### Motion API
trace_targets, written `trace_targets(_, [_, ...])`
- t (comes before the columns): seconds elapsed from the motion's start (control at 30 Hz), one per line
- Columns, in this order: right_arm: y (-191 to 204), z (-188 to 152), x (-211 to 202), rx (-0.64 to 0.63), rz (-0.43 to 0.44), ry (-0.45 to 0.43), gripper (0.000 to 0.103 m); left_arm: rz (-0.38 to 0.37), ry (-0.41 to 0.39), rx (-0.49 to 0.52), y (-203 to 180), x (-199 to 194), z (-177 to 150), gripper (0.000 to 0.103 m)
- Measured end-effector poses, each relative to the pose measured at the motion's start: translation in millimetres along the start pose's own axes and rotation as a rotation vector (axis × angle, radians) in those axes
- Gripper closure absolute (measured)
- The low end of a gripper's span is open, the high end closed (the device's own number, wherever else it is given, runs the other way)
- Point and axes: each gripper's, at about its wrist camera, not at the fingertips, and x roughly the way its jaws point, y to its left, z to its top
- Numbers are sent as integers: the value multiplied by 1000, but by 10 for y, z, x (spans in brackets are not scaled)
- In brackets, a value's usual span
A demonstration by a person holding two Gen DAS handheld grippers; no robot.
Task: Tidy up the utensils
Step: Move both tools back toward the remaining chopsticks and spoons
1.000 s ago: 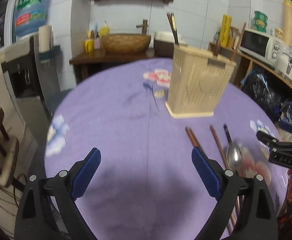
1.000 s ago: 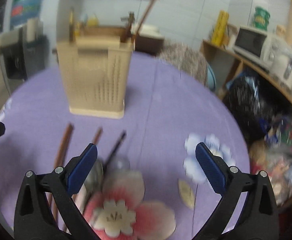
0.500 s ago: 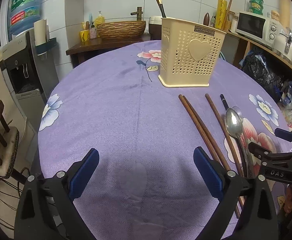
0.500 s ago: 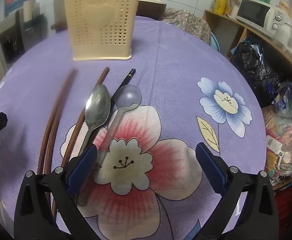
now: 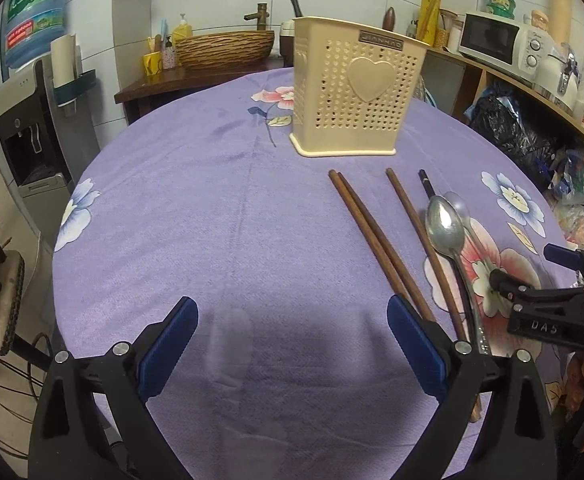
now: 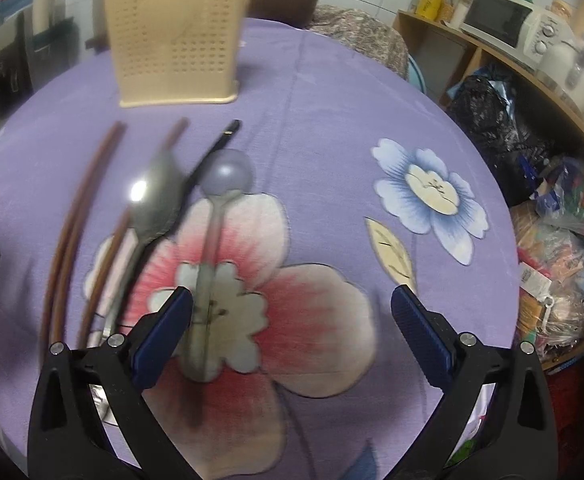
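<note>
Both tongs have eased closer to the cream utensil holder (image 5: 358, 92) since half a second ago. Left tongs (image 5: 289, 344) gape empty; brown chopsticks (image 5: 376, 240), metal spoon (image 5: 446, 226) and pale spoon (image 6: 225, 178) lie before it on the tabletop (image 5: 195, 216); right tongs (image 6: 292, 326) gape empty.

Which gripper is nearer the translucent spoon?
Right. The right gripper hangs open over the translucent spoon handle; the left gripper is open over bare cloth beyond the chopsticks.
</note>
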Motion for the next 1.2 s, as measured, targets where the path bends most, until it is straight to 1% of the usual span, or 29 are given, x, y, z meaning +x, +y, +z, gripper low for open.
trace_targets(0.13, [-201, -45, 31, 56, 18, 7, 6, -22, 17, 27, -139, 53, -20, 8])
trace_targets(0.33, [-212, -57, 32, 66, 21, -1, 6, -27, 42, 74, -339, 133, -46, 9])
trace_targets(0.5, [-217, -64, 34, 71, 26, -2, 6, 17, 67, 119, -445, 217, -84, 9])
trace_targets(0.63, [-217, -70, 30, 73, 25, -5, 6, 6, 80, 91, -413, 259, -87, 9])
trace_targets(0.77, [-225, -72, 27, 63, 30, -11, 6, -1, 88, 102, -377, 279, -72, 9])
trace_targets(0.87, [-246, -76, 30, 60, 44, -13, 6, 2, 91, 101, -271, 283, -58, 9])
trace_targets(0.93, [-240, -71, 27, 43, 47, -20, 6, 18, 95, 84, -151, 292, -37, 10])
trace_targets(1.03, [-156, -27, 28, -17, 77, -35, 6, 36, 103, 71, -28, 324, 29, 15])
trace_targets(1.1, [-50, 10, 27, -69, 105, -45, 6, 25, 112, 78, 2, 364, 98, 20])
trace_targets(1.17, [61, 66, 27, -121, 124, -61, 6, 17, 118, 92, 1, 419, 183, 30])
trace_targets(1.2, [121, 118, 43, -147, 136, -67, 6, 10, 121, 100, -8, 448, 223, 33])
